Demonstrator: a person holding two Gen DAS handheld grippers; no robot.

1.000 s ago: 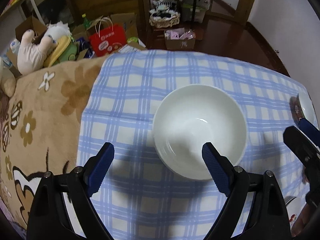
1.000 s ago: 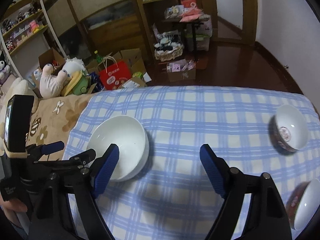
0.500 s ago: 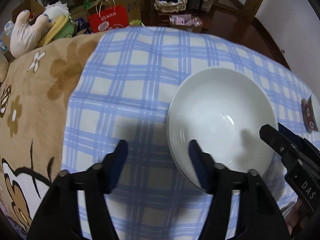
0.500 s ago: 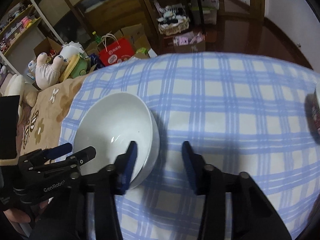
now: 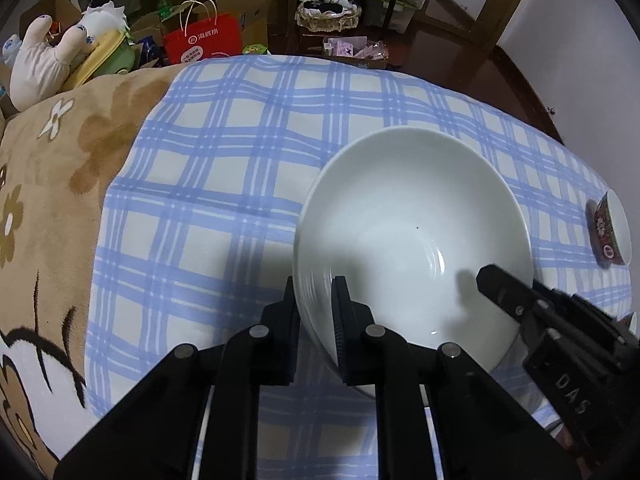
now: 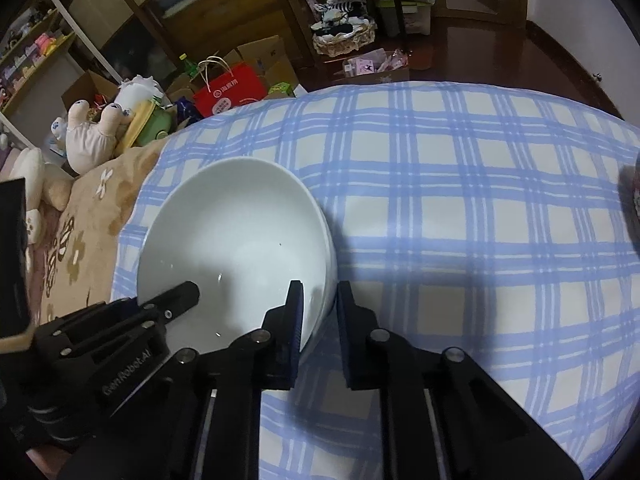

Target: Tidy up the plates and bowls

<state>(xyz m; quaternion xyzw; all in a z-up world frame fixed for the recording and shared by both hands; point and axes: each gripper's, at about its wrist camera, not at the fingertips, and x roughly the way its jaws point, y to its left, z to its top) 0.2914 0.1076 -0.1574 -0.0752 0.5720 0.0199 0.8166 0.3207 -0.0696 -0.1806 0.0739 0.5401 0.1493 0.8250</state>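
A large white bowl [image 5: 412, 224] sits on the blue checked cloth [image 5: 240, 152]; it also shows in the right wrist view [image 6: 236, 240]. My left gripper [image 5: 314, 296] is shut on the bowl's near left rim, one finger inside and one outside. My right gripper [image 6: 318, 300] is shut on the bowl's near right rim the same way. The right gripper's tip shows in the left wrist view [image 5: 504, 284], and the left gripper's tip shows in the right wrist view [image 6: 176, 300]. A small red patterned bowl [image 5: 610, 232] lies on its side at the right.
A brown flowered blanket [image 5: 48, 184] covers the surface left of the cloth. Beyond the far edge are a red paper bag [image 5: 204, 40], plush toys [image 5: 48, 60], boxes and a basket [image 5: 328, 14] on the floor.
Both grippers moved in on the white bowl and closed from wide open onto its rim, the left on the left side, the right on the right side.
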